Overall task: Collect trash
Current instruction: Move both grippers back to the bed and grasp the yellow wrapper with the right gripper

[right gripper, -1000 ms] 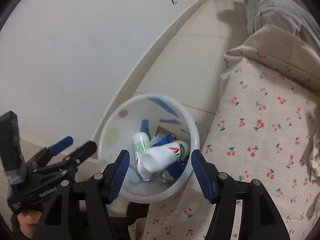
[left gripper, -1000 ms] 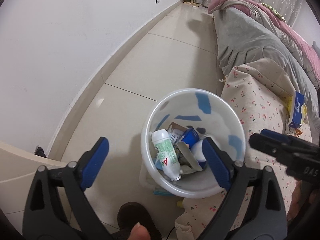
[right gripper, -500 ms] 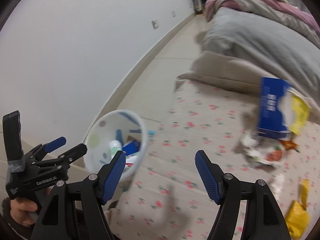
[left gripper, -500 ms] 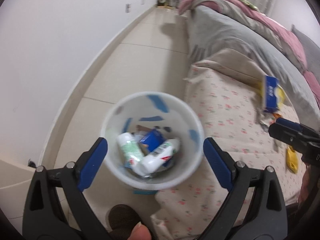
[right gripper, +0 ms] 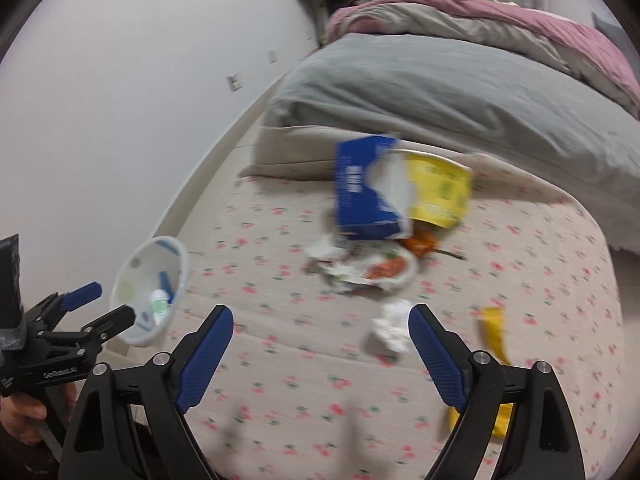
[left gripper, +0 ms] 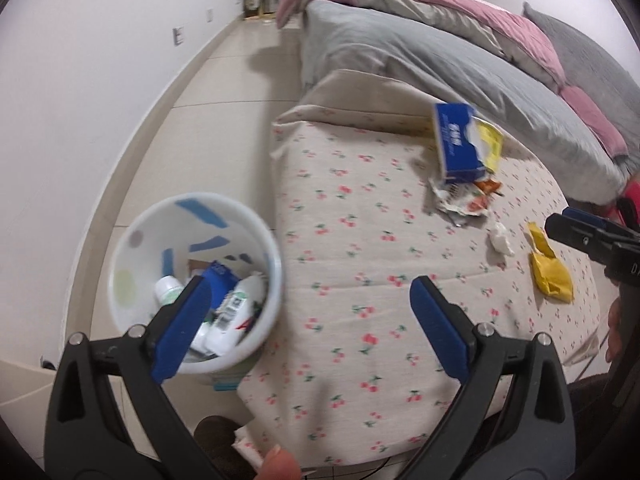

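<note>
Right wrist view: right gripper (right gripper: 320, 344) at bottom centre, jaws spread wide, nothing between them. Just beyond its right finger lies a crumpled tissue (right gripper: 390, 330); yellow wrapper (right gripper: 494, 338) at right; torn food wrapper (right gripper: 368, 270) and blue box (right gripper: 366, 192) mid-frame, all on the cherry-print bedsheet (right gripper: 256, 264). Left wrist view: left gripper (left gripper: 308, 308) also released, empty. White bin (left gripper: 132, 264) lower left on the floor, holding bottles (left gripper: 236, 316).
</note>
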Demonstrator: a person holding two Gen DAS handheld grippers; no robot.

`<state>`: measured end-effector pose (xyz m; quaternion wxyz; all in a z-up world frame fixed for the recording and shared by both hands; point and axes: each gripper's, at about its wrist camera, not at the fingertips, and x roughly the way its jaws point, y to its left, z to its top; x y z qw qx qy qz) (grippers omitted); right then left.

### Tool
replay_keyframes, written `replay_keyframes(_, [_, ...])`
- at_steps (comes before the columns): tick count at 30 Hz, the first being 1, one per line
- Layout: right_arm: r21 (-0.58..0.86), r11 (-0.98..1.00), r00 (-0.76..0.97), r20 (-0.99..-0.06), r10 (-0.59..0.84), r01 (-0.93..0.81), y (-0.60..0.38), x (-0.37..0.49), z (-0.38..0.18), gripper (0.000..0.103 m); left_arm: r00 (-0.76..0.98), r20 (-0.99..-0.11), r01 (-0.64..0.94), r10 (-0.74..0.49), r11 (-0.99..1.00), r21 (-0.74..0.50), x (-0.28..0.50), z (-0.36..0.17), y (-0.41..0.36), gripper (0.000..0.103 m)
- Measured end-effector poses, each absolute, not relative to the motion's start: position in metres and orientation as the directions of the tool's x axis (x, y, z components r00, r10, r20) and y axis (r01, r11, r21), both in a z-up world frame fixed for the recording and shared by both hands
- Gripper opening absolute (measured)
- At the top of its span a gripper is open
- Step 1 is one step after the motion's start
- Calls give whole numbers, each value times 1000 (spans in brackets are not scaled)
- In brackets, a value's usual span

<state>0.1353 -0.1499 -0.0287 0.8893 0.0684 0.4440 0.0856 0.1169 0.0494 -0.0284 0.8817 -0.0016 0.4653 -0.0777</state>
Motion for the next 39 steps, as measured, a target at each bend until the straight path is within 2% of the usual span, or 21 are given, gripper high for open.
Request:
replay_keyframes(2, [203,976,585,-784,207,-74,-164,131,-29,103,551,-820,156,-152,985,-78,116,-28,40,99])
replay_keyframes(14, [124,988,447,-882,150,-88,-233,112,-43,103,506,-837,229,-207,968,-101,117,-34,0,99])
replay_keyframes(23, [-65,973,303,-953,5,-222,-248,100,-81,103,477,-855,234,-203,967,-99,116,-44,-6,99])
replay_keyframes(32, [-218,931,238,-960,-150,-292,-246,109,-116,103,457,-868,222,-195,970,-101,119,-51,-8,99])
replay_keyframes(39, [-206,933,194,-969,-152,-297,-248,122,-131,102,445,-875,202,-191,973,-110,128,-53,-12,99])
